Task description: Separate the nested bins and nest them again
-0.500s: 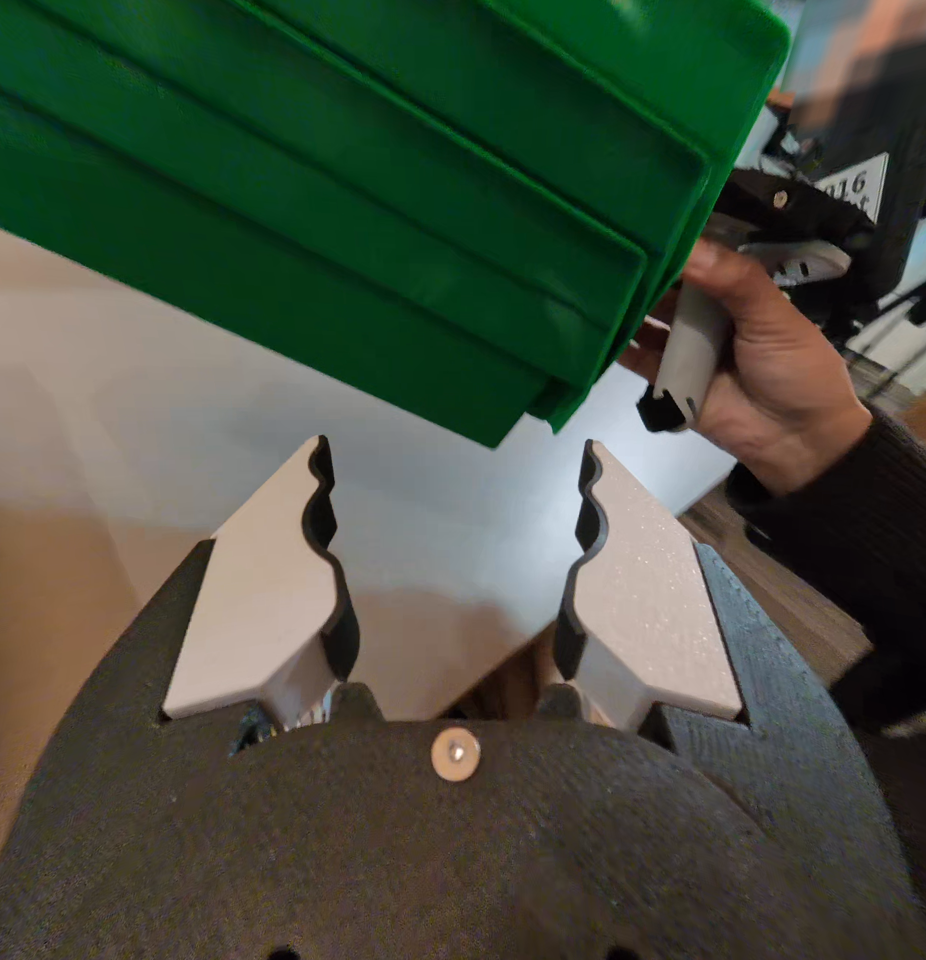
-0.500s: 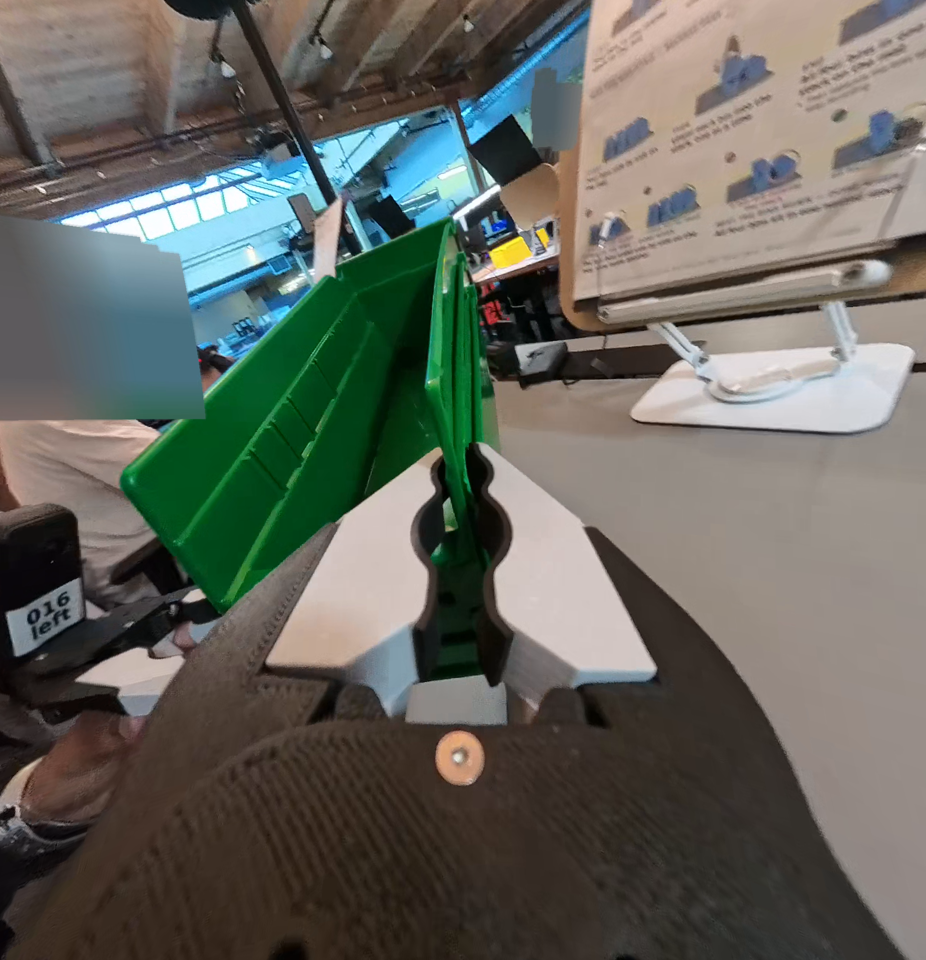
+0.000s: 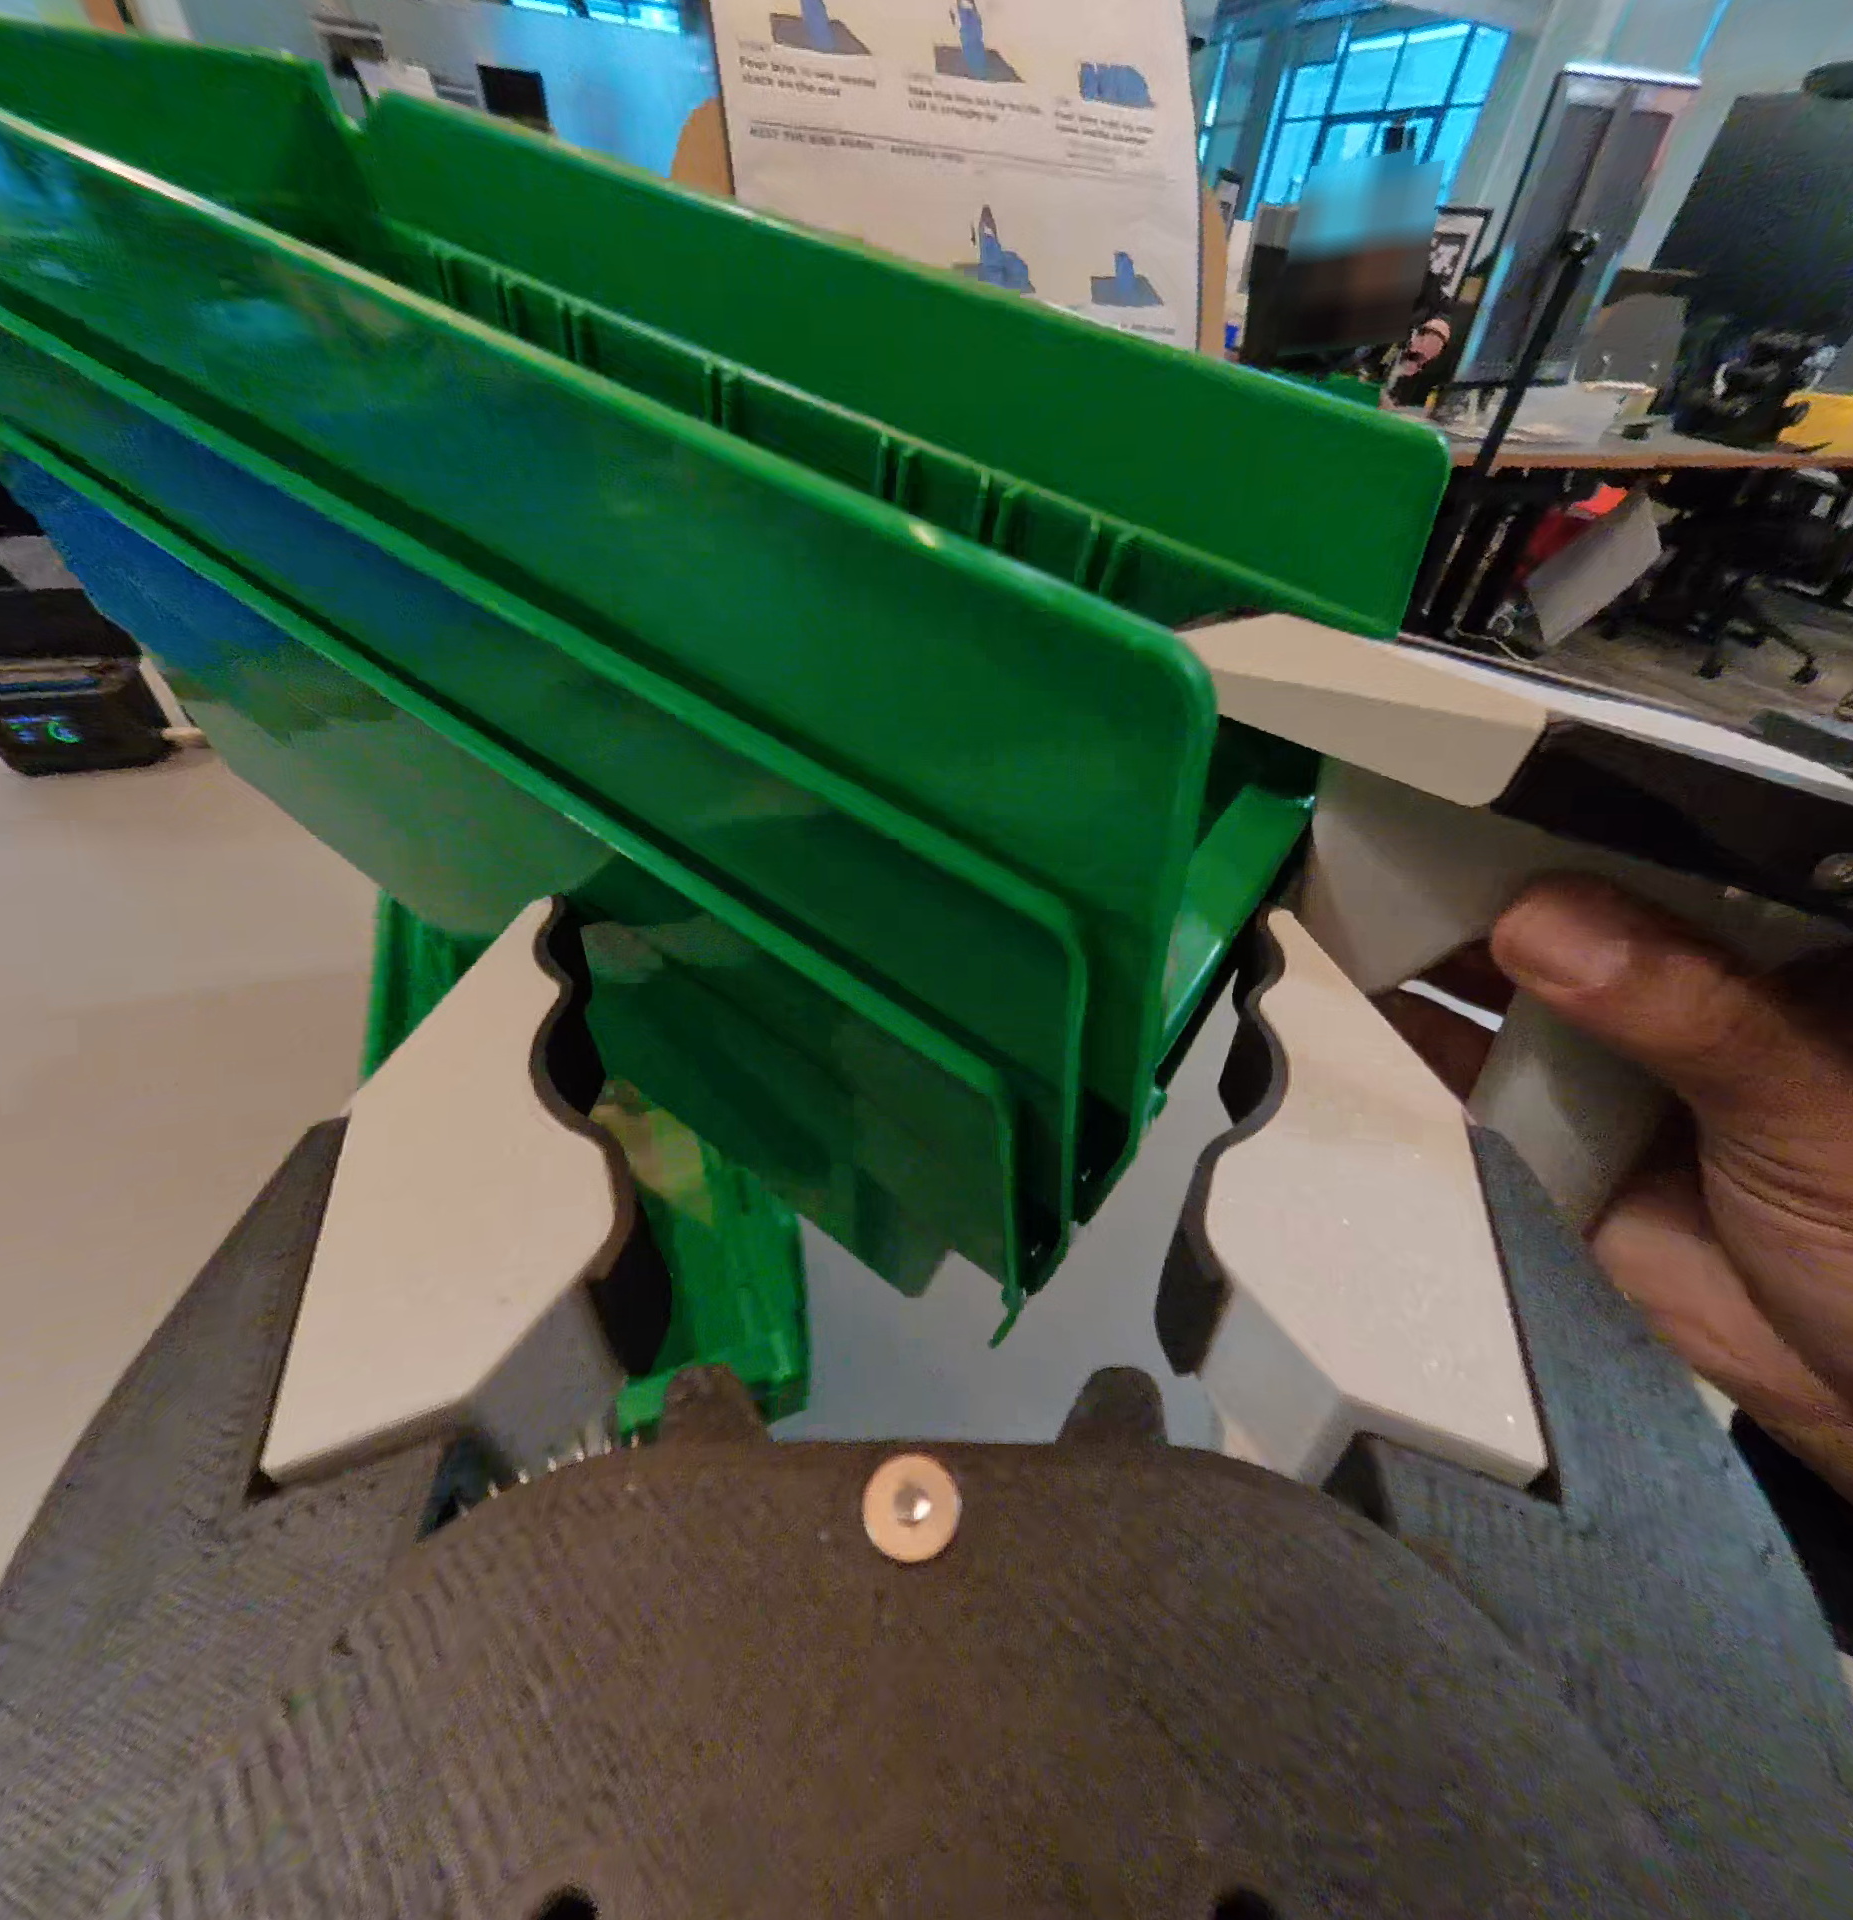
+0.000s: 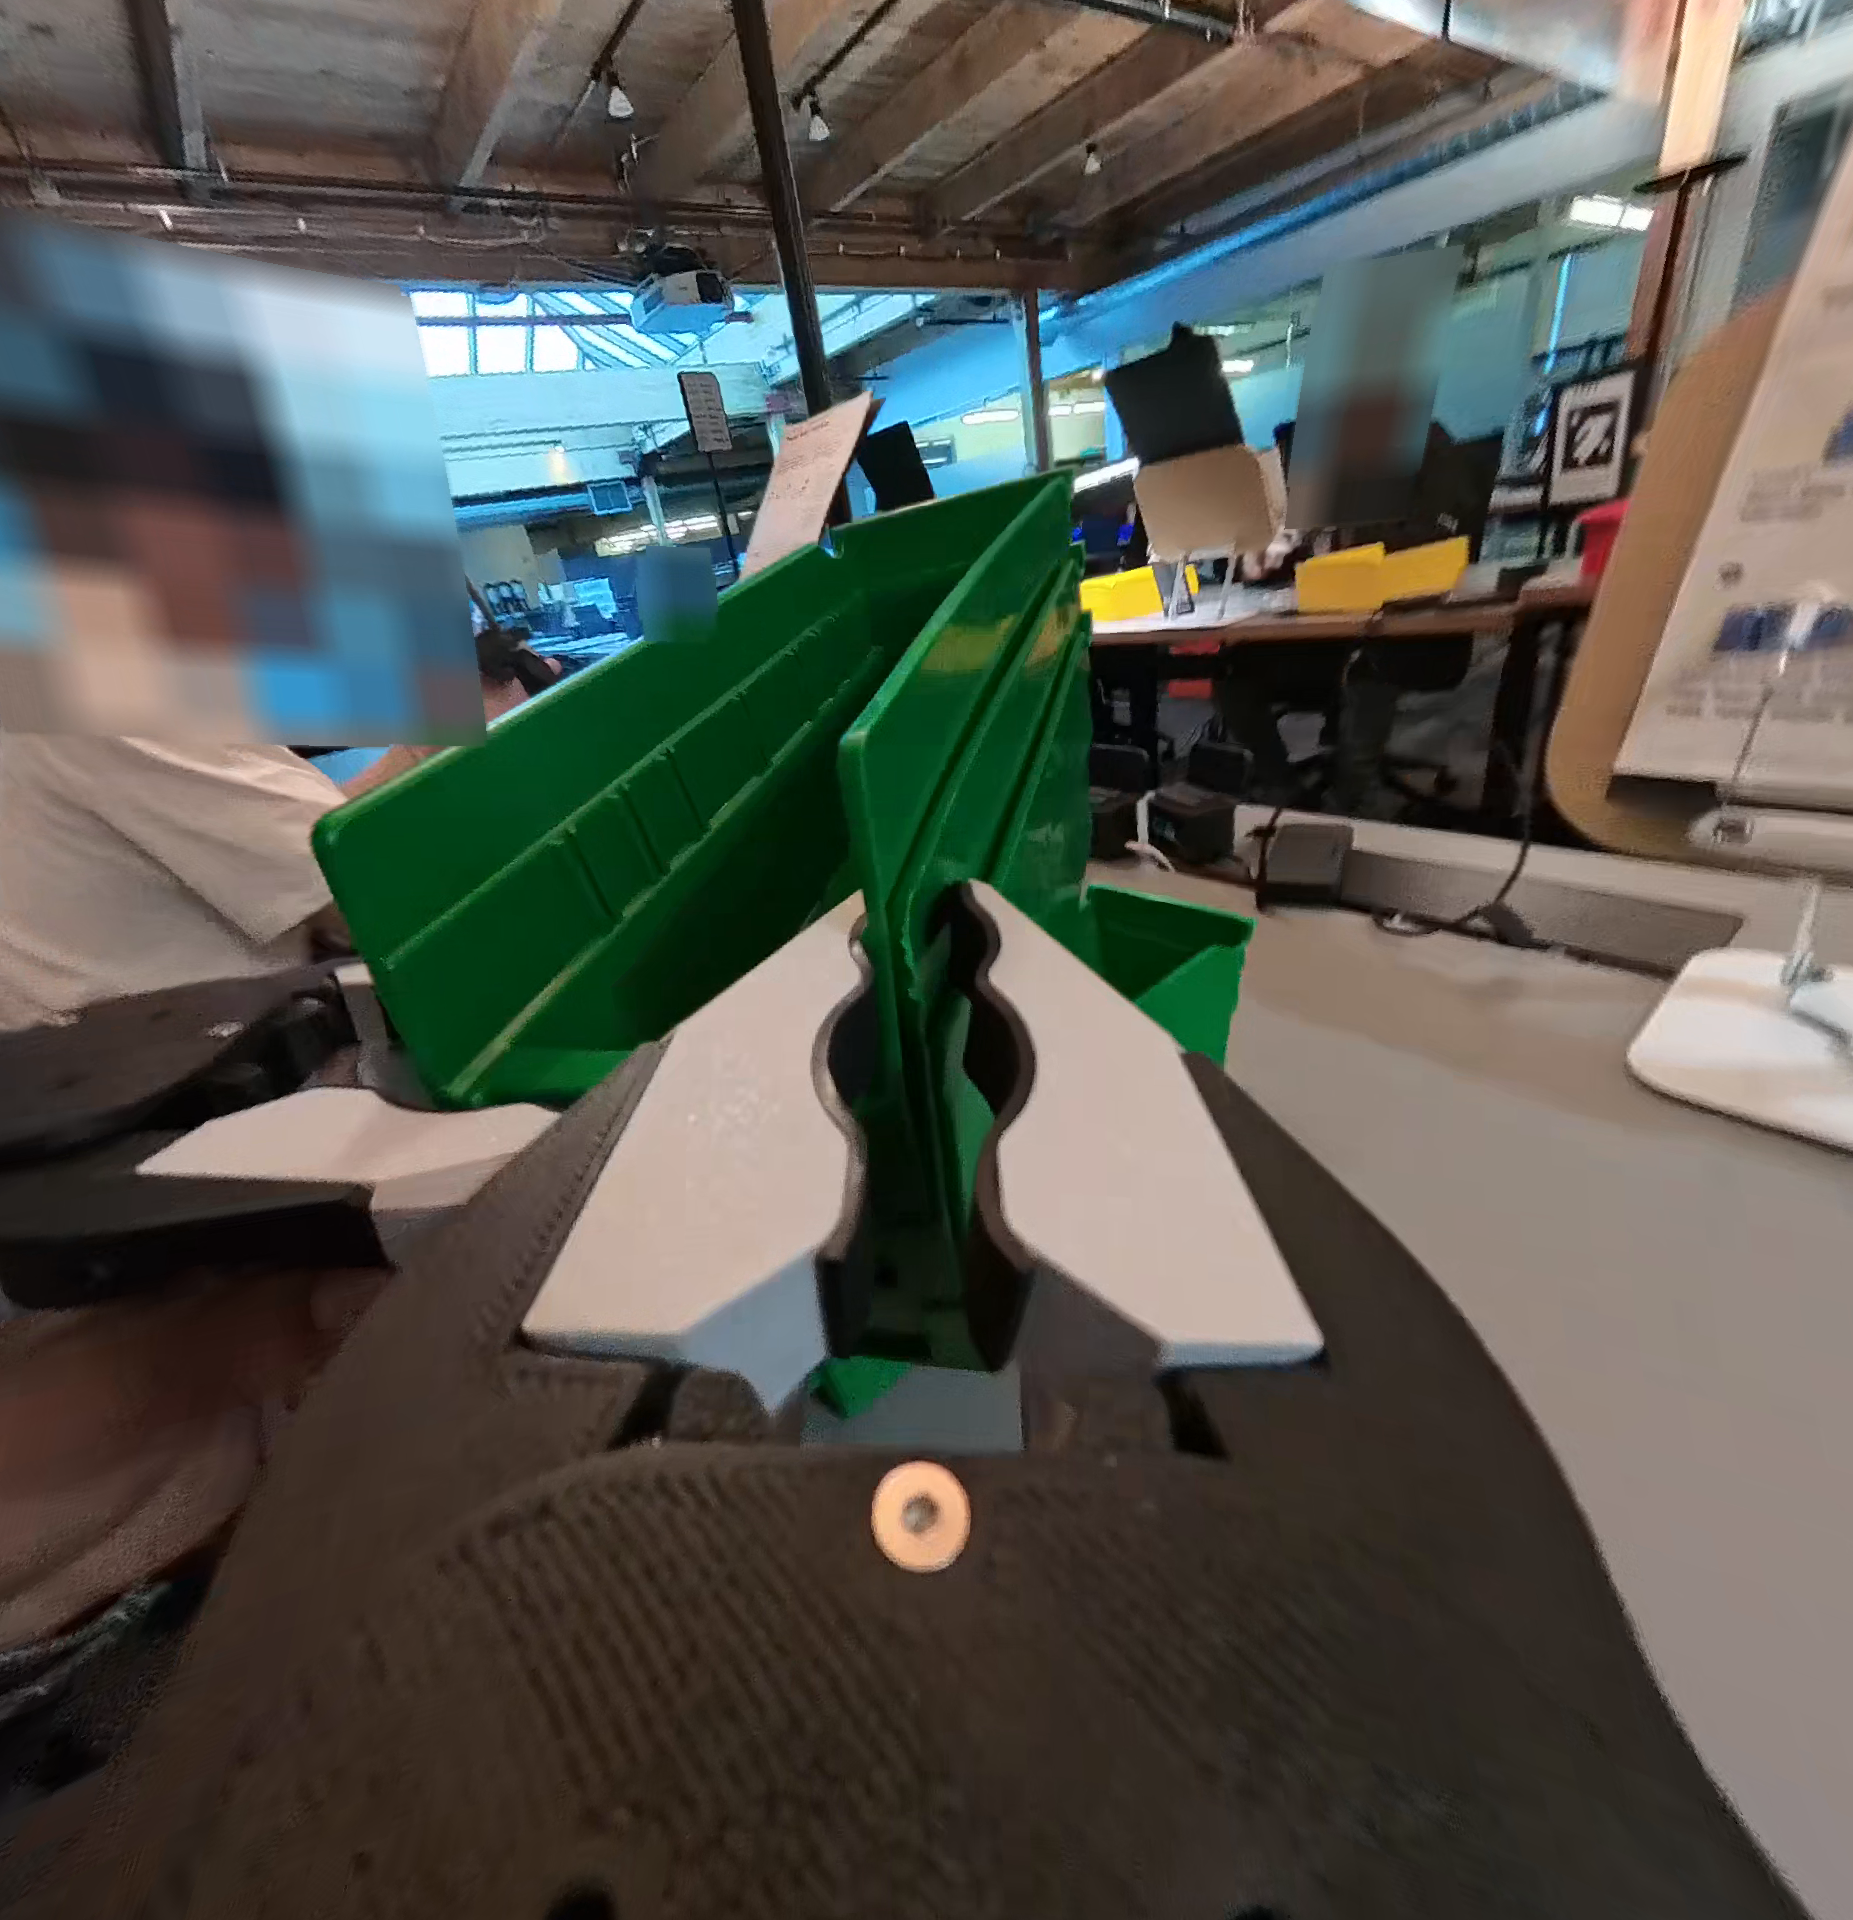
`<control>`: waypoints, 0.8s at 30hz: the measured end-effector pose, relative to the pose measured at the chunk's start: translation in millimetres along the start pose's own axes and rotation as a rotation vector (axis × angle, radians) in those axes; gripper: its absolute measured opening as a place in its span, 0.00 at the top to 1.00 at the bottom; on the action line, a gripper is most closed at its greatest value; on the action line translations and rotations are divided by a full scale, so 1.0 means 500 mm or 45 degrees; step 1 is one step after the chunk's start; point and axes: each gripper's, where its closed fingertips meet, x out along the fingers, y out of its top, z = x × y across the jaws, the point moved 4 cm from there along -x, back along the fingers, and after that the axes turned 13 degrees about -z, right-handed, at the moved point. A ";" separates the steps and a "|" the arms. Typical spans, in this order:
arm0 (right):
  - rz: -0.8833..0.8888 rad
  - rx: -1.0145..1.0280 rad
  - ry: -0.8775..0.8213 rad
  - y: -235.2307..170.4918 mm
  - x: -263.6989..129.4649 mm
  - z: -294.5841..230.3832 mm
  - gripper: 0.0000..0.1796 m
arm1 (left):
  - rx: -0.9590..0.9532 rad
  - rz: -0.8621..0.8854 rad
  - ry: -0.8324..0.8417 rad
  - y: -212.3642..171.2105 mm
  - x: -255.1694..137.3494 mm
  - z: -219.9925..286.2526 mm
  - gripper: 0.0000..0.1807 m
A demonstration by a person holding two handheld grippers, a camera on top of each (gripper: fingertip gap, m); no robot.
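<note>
The nested green bins (image 3: pixel 756 665) are held tilted above the grey desk (image 3: pixel 122 987), their long walls running up toward ten o'clock in the left wrist view, and another green bin (image 4: pixel 1171 966) sits on the desk behind them at about one o'clock in the right wrist view. The right hand-held gripper (image 4: pixel 917 1081) is nearly closed, clamped on the stacked near-side walls, which pass edge-on between its grey fingers (image 4: pixel 1119 1143). The left hand-held gripper (image 3: pixel 901 1070) is wide open with nothing pinched; the lower corner of the stack hangs in the gap between its fingers, and its left finger (image 3: pixel 454 1174) lies close to the outer wall, though contact cannot be made out. The main risk, as I judge it, is that the whole load hangs from one pinch at a corner: smooth plastic and a long stack levering toward ten o'clock could let it twist or slide out and drop to the desk. Because the right fingers appear to squeeze several walls together, pulling one bin may drag the others along instead of freeing it. If the left hand-held gripper closes where it stands, it could catch more than one rim, or only the thin lip, and slip off. The person's hand (image 3: pixel 1753 1174) on the right tool is close at three o'clock, so the two tools could knock together.
</note>
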 end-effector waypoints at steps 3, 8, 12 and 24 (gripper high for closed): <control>0.021 -0.107 -0.042 0.012 0.035 -0.042 0.94 | 0.037 -0.028 -0.064 0.004 -0.017 -0.050 0.32; 0.011 -0.145 -0.040 0.012 0.079 -0.084 0.90 | 0.080 -0.095 -0.268 0.004 -0.026 -0.117 0.32; -0.003 -0.190 -0.062 -0.011 0.094 -0.085 0.88 | 0.156 -0.164 -0.371 -0.009 -0.009 -0.141 0.32; -0.008 -0.169 -0.029 -0.039 0.126 -0.096 0.84 | 0.226 -0.221 -0.531 -0.019 0.006 -0.191 0.33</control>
